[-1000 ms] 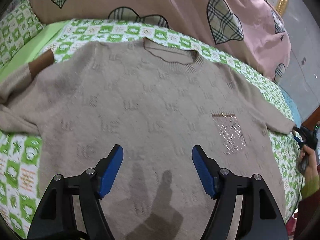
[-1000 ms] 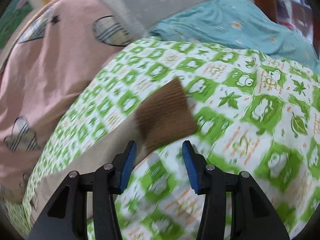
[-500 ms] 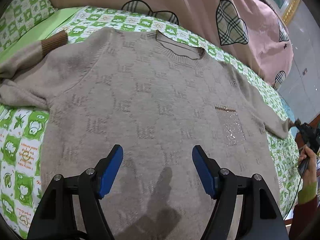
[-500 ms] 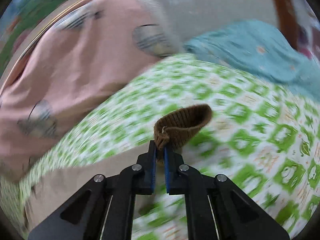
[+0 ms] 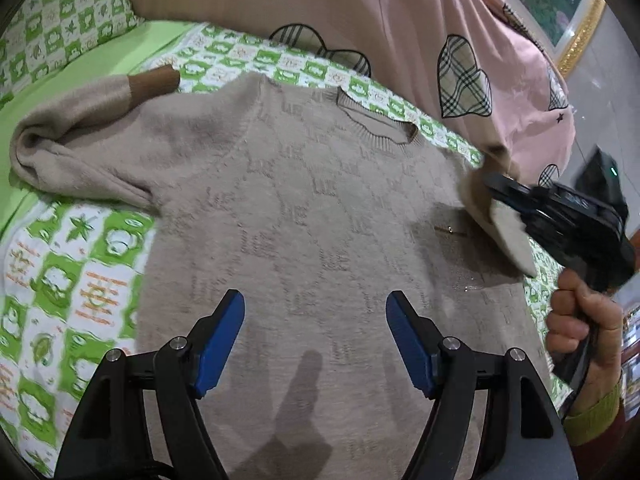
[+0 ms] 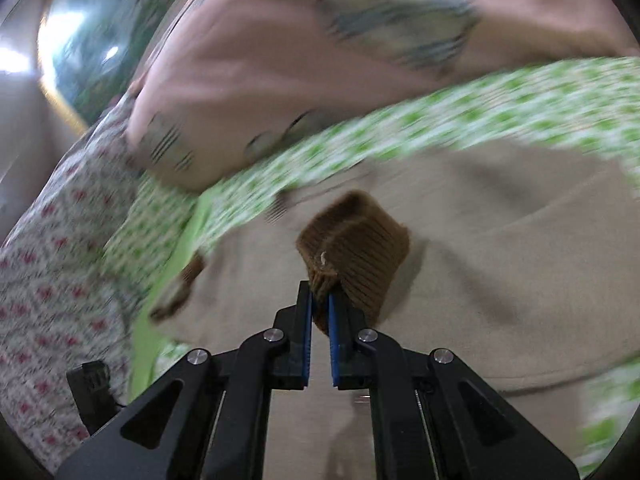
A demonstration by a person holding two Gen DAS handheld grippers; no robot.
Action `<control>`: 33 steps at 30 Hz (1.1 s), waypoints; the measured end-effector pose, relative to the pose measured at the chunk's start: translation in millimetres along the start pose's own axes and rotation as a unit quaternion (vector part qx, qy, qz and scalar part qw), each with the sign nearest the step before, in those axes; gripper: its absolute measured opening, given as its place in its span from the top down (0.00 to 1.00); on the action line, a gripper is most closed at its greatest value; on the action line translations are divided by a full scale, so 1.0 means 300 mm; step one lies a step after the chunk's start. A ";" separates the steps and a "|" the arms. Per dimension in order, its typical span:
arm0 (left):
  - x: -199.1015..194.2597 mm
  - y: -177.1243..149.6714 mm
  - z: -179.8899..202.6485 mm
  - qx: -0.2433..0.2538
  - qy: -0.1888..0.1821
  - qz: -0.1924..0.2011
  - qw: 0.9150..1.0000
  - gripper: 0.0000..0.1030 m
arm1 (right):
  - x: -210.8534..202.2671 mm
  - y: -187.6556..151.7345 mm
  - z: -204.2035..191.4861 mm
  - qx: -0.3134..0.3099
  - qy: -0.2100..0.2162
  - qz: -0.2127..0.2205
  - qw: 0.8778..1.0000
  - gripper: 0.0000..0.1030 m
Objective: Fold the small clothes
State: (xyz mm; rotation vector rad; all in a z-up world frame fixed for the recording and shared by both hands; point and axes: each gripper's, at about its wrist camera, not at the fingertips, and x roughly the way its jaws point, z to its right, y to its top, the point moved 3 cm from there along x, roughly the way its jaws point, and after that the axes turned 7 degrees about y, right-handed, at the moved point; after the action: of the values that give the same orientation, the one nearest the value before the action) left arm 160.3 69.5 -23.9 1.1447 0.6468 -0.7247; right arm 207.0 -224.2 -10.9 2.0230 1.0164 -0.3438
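A beige knit sweater (image 5: 312,200) lies face up on the bed, its neckline toward the far side. Its left sleeve is bunched at the left, brown cuff (image 5: 154,80) pointing away. My left gripper (image 5: 314,298) hovers over the sweater's lower body; its jaws are opening and nothing is between them. My right gripper (image 6: 320,292) is shut on the other brown cuff (image 6: 360,248) and holds it above the sweater's chest. In the left wrist view that right gripper (image 5: 496,184) comes in from the right, the beige sleeve (image 5: 504,236) trailing under it.
A pink quilt with plaid hearts (image 5: 400,20) is heaped along the far side of the bed. The green checked sheet (image 5: 72,272) shows around the sweater. A person's hand (image 5: 580,320) grips the right tool. A floral cloth (image 6: 48,260) lies at the left of the right wrist view.
My right gripper shut on the brown cuff and swept it in over the sweater's body, dragging the sleeve along. My left gripper shifted a little over the sweater, so the bunched left sleeve shows more.
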 end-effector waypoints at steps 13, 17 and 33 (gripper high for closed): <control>0.009 -0.001 -0.134 -0.034 -0.014 -0.009 0.999 0.28 | 0.407 -0.182 -0.205 0.006 0.091 -0.107 0.990 0.90; 0.050 0.036 -0.104 -0.031 -0.025 -0.012 0.999 0.28 | 0.445 -0.207 -0.191 0.026 0.097 -0.128 0.987 0.63; 0.306 0.259 0.039 0.012 0.002 -0.013 1.000 0.54 | -0.041 -0.215 0.073 0.059 0.027 -0.004 0.998 0.58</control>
State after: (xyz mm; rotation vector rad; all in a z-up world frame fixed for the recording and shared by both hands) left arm 278.5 60.8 -47.3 1.1616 0.6599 -0.7545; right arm 152.5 -226.5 -53.4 2.1454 1.0590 -0.3611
